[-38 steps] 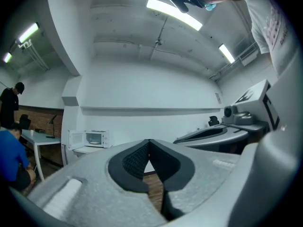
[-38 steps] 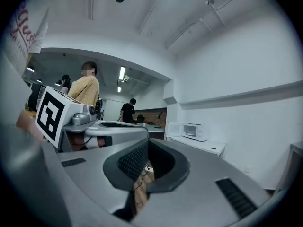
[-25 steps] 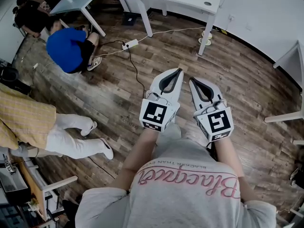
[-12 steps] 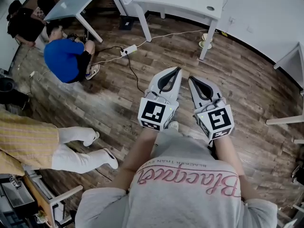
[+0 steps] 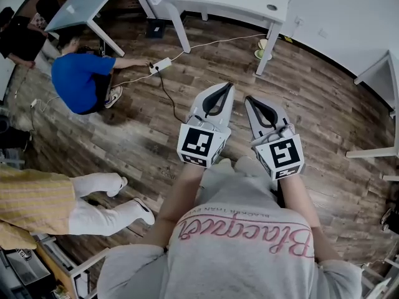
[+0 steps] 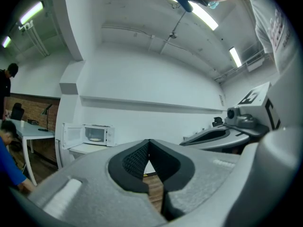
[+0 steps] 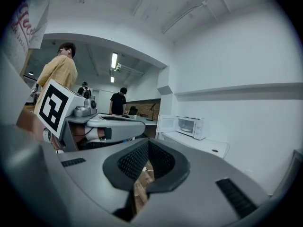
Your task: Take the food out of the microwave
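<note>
A white microwave (image 6: 96, 135) stands far off on a white table (image 6: 83, 148), its door (image 6: 70, 135) swung open to the left. A pale plate of food (image 6: 96, 139) lies inside. In the right gripper view the microwave (image 7: 190, 126) is also small and distant. My left gripper (image 5: 228, 86) and right gripper (image 5: 248, 98) are held level, side by side over the wooden floor, well short of the table (image 5: 237, 2). Both are shut with nothing between the pads. The left gripper (image 6: 149, 141) and right gripper (image 7: 148, 141) each show their tips meeting.
A person in blue (image 5: 78, 83) crouches on the floor at the left, reaching to a power strip (image 5: 161, 65) with a cable. A person in a yellow top and white trousers (image 5: 93, 198) stands close at the left. A grey table (image 5: 84, 8) is at the back left.
Both grippers have moved forward together over the floor toward the white table, still shut. The person in blue has stretched an arm out to the power strip.
</note>
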A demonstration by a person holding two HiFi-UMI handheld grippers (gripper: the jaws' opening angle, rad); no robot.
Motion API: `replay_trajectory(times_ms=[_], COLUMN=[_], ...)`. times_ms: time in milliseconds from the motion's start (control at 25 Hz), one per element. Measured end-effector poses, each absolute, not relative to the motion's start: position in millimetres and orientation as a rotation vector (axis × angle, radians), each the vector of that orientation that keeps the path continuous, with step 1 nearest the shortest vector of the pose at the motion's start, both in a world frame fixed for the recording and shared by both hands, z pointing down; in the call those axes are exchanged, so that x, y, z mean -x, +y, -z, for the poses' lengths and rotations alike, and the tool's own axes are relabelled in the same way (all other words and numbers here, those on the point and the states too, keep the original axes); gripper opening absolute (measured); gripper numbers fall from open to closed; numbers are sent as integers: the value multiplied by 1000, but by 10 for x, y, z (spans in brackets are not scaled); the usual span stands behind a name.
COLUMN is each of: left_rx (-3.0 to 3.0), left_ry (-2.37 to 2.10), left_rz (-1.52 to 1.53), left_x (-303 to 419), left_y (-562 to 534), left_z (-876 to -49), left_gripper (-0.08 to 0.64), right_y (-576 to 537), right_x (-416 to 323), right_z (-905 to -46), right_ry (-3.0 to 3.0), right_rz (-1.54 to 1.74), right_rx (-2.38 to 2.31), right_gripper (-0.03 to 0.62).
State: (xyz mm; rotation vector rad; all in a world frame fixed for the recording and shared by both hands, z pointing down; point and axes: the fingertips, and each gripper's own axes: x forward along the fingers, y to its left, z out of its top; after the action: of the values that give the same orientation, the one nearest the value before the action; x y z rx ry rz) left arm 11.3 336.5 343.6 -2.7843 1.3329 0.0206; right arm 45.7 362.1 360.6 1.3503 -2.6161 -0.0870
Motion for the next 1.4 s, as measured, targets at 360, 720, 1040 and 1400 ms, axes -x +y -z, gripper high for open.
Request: replay_trajectory(times_ms=[360, 720, 1040, 1400], left_rx=[2775, 2748, 2747, 2729], left_ry=[1349, 1387, 1419, 1457], left_rz=[-18, 15, 33, 42], left_x=[-62, -35, -67, -223], left_y=[3085, 2541, 1851, 1090], left_z=[-3444, -3458, -3464, -3400], left_gripper=[3, 3, 3, 3], right_y=[3240, 2654, 1949, 1205], right_x=[-376, -330, -413, -561], right_z=[-3631, -3657, -3654, -3559], right_ry=[-2655, -2698, -2713, -2728], right_rz=[51, 43, -2, 11], right_rx=[-1338, -1298, -1293, -1257], right_gripper=[9, 9, 9, 9])
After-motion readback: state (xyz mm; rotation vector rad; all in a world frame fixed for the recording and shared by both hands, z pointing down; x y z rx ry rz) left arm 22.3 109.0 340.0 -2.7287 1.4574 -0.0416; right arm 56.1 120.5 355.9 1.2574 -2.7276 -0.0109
